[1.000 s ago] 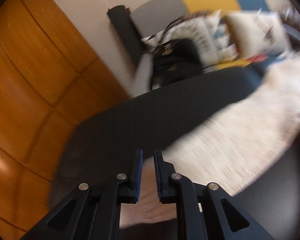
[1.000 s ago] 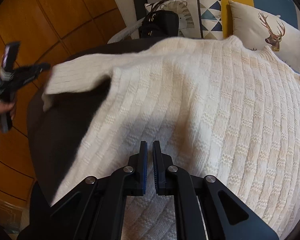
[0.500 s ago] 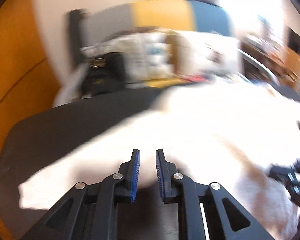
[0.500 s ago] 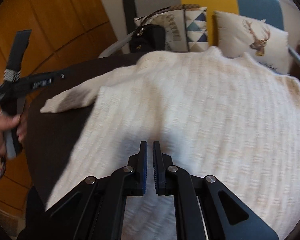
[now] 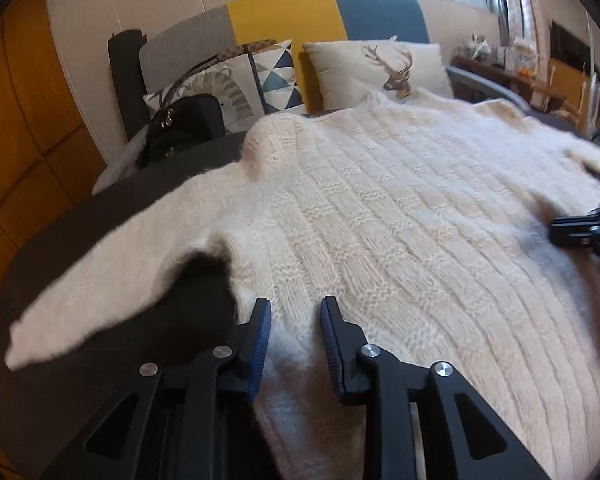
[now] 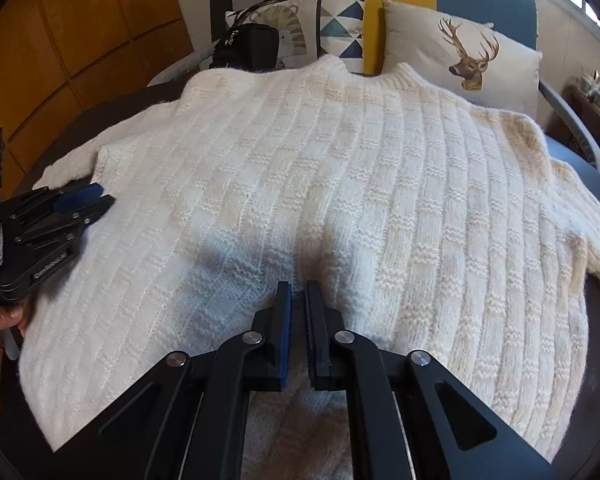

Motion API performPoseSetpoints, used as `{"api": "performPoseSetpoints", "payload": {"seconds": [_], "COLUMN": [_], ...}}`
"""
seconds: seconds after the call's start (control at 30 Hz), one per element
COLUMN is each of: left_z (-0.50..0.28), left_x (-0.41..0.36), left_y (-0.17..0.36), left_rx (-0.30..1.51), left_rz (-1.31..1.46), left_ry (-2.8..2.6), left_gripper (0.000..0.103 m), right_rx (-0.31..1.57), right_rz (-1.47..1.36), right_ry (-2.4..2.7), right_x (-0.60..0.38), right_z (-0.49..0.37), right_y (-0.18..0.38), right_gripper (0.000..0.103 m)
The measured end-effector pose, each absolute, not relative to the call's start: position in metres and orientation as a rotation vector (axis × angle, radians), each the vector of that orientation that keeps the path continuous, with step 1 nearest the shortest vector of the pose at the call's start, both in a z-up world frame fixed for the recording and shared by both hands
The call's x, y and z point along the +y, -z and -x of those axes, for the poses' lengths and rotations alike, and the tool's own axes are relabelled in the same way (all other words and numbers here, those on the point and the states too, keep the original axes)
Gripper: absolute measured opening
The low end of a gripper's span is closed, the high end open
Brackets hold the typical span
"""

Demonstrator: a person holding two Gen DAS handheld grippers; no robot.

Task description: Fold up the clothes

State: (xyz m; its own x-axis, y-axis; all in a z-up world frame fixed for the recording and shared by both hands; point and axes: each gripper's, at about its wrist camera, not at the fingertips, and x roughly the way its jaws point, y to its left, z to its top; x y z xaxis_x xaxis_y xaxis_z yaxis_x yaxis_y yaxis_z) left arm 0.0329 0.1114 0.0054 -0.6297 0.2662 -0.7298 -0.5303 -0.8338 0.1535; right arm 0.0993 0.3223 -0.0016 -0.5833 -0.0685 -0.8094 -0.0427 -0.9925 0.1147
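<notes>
A cream knit sweater (image 5: 400, 216) (image 6: 340, 184) lies spread flat on a dark round table (image 5: 60, 240), collar towards the sofa. Its left sleeve (image 5: 100, 280) stretches out to the table's left side. My left gripper (image 5: 294, 320) hangs over the sweater's left side below the armpit; its jaws are opening, with knit under the gap and the pads not pressing on it. It also shows as the left gripper (image 6: 96, 200) in the right wrist view, held by a hand (image 6: 0, 316). My right gripper (image 6: 298, 292) is shut over the sweater's lower middle, with a small pucker ahead of its tips.
Behind the table stands a grey, yellow and blue sofa (image 5: 284, 16) with a deer cushion (image 6: 468, 60) and patterned cushions (image 5: 252, 80). A black handbag (image 5: 184, 128) sits at its left end. Wooden panelling (image 5: 16, 120) is on the left, a cluttered shelf (image 5: 520, 76) on the right.
My left gripper swung right from the bare table edge across the sleeve to the sweater's left side, and its jaws parted wider. My right gripper slid across the sweater, still shut.
</notes>
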Motion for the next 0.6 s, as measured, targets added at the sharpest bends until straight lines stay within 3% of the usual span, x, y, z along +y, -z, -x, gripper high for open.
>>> {"api": "performPoseSetpoints", "payload": {"seconds": [0.17, 0.33, 0.5, 0.6], "left_z": [-0.03, -0.017, 0.056, 0.11], "left_x": [0.098, 0.056, 0.002, -0.035], "left_y": [-0.018, -0.051, -0.069, -0.059], "left_rx": [0.299, 0.061, 0.039, 0.152], "left_rz": [1.096, 1.043, 1.045, 1.212], "left_ry": [-2.401, -2.504, -2.779, -2.917], "left_gripper": [0.026, 0.026, 0.026, 0.026], "right_rx": [-0.088, -0.151, -0.171, -0.169], "right_rz": [-1.404, -1.269, -1.229, -1.233], "right_ry": [2.792, 2.8, 2.72, 2.703], "right_x": [0.313, 0.306, 0.282, 0.268], "right_z": [-0.106, -0.102, -0.058, -0.021], "right_y": [-0.003, -0.025, -0.04, -0.045], "right_gripper": [0.008, 0.009, 0.009, 0.009]}}
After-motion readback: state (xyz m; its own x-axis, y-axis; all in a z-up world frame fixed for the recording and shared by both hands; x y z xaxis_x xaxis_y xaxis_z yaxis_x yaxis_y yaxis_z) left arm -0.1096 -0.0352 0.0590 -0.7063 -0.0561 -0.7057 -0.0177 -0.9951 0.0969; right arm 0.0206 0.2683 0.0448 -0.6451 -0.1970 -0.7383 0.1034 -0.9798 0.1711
